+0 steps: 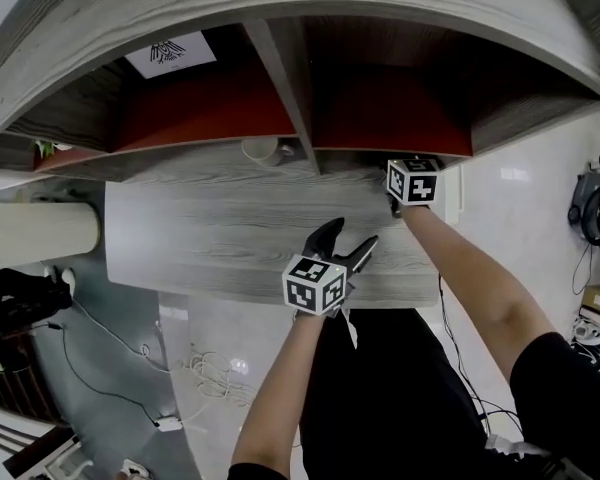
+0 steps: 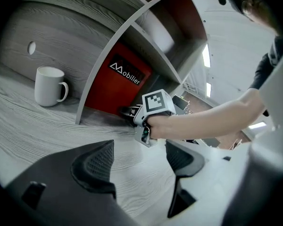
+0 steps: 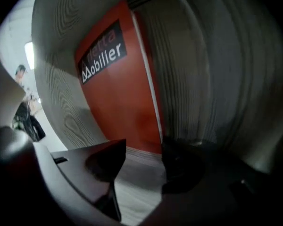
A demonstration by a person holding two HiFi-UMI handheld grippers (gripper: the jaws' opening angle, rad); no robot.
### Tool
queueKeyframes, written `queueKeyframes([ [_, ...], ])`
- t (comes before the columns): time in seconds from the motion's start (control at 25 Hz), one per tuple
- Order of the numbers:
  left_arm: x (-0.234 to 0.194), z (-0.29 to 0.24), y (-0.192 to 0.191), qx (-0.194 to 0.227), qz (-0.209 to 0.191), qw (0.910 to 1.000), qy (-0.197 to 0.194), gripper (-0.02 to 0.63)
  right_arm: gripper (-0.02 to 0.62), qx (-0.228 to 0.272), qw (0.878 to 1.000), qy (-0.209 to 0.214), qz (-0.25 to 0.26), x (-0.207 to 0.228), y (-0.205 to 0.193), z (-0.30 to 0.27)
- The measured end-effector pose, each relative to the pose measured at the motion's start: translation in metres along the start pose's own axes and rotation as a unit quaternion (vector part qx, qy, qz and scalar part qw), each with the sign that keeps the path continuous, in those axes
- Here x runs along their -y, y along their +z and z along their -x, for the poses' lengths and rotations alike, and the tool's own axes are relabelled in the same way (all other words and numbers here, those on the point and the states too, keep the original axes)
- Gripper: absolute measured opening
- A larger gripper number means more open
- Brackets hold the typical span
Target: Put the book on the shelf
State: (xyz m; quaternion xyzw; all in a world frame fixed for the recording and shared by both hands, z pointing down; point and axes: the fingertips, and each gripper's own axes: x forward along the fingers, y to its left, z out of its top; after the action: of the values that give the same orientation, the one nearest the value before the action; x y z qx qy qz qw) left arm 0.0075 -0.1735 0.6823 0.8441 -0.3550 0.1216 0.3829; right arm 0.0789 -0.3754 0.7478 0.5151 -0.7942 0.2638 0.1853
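white mug (image 2: 49,86) whole only in left gripper view, left gripper (image 2: 139,149) jaws spread w/ nothing btwn, right gripper (image 3: 144,145) jaws apart facing upright red book (image 3: 118,93) in shelf (image 3: 203,55), book's top print unreadable

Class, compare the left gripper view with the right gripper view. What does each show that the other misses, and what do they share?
Only the left gripper view: a white mug on the wooden surface left of the shelf divider, and the right hand-held gripper with its marker cube, reaching towards the shelf. Only the right gripper view: that gripper's own jaws, apart with nothing between them, and the pale page edge of the red book. Both: the red book printed "Mobilier", standing in a shelf compartment.
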Motion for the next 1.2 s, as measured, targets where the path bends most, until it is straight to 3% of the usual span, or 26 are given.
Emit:
queueKeyframes([
  [0.12, 0.006, 0.006, -0.007, -0.003, 0.01, 0.9999, 0.0, 0.333, 0.224, -0.006, 0.999, 0.016, -0.029, -0.014, -0.01, 0.012],
  [0.32, 0.02, 0.021, -0.019, 0.0, 0.01, 0.9999, -0.006, 0.333, 0.224, -0.021, 0.998, 0.054, -0.015, -0.036, -0.004, 0.039],
  [0.52, 0.029, 0.058, -0.033, 0.023, 0.075, 0.9969, 0.011, 0.331, 0.235, -0.044, 0.997, 0.068, 0.018, -0.051, -0.015, 0.082],
  [0.6, 0.038, 0.075, -0.034, 0.032, 0.079, 0.9963, 0.016, 0.331, 0.229, -0.041, 0.996, 0.073, 0.017, -0.06, -0.016, 0.102],
  [0.84, 0.07, 0.125, -0.032, 0.072, 0.07, 0.9944, 0.036, 0.321, 0.181, -0.006, 0.994, 0.084, -0.065, -0.076, -0.02, 0.187],
  [1.0, 0.082, 0.161, -0.011, 0.132, 0.067, 0.9867, 0.067, 0.239, 0.172, -0.002, 0.991, 0.072, -0.116, -0.073, -0.029, 0.24],
  [1.2, 0.104, 0.193, 0.029, 0.181, 0.023, 0.9804, 0.074, 0.089, 0.12, 0.017, 0.991, 0.068, -0.116, -0.072, -0.015, 0.306],
])
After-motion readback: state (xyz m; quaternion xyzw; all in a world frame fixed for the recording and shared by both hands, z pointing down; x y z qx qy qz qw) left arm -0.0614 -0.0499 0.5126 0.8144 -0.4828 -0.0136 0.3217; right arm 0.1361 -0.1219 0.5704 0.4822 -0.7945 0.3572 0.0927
